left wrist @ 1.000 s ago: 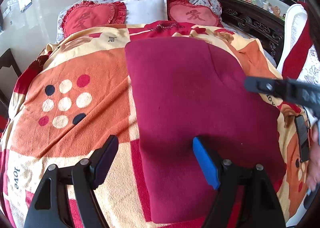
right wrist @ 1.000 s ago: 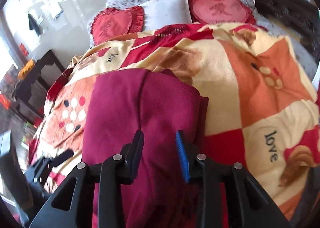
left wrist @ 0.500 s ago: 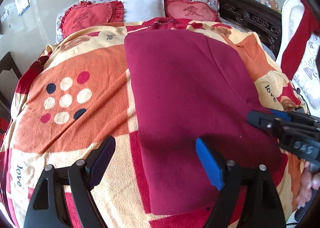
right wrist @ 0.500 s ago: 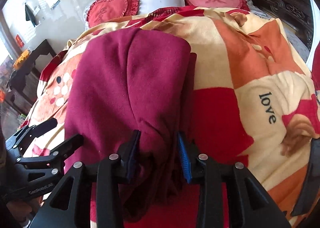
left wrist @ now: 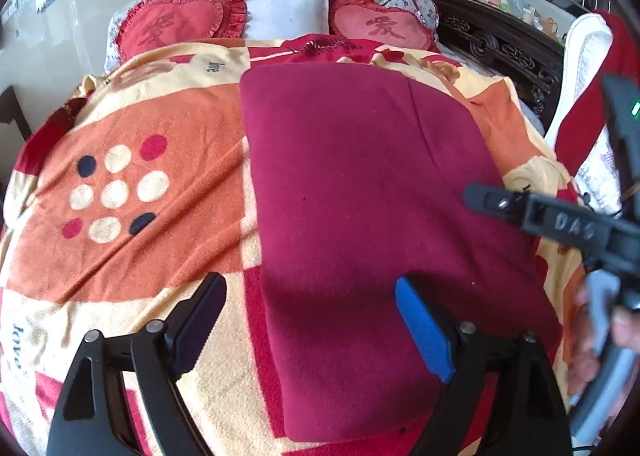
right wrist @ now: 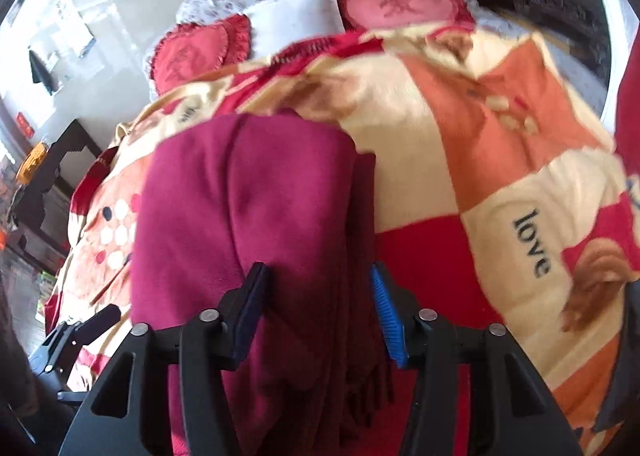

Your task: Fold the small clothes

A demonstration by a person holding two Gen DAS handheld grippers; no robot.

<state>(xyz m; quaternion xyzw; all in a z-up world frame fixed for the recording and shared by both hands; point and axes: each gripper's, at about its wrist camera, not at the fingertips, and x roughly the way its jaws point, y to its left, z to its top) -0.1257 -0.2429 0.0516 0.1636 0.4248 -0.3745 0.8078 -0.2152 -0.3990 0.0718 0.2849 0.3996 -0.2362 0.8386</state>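
We see the maroon garment [left wrist: 360, 192] lying folded into a soft, fleecy rectangle on the plush patchwork blanket [left wrist: 132, 176] of the bed. It should drape limp and light, so we would take its thick near edge at 6 o'clock. Our left gripper [left wrist: 310, 320] fingers stand wide apart; our right gripper [right wrist: 316, 308] fingers have just been opening, bunched cloth loose between them

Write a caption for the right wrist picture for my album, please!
Right gripper, jaws just opened, straddles the folded dark-red fleece cloth on an orange-and-cream patterned blanket.
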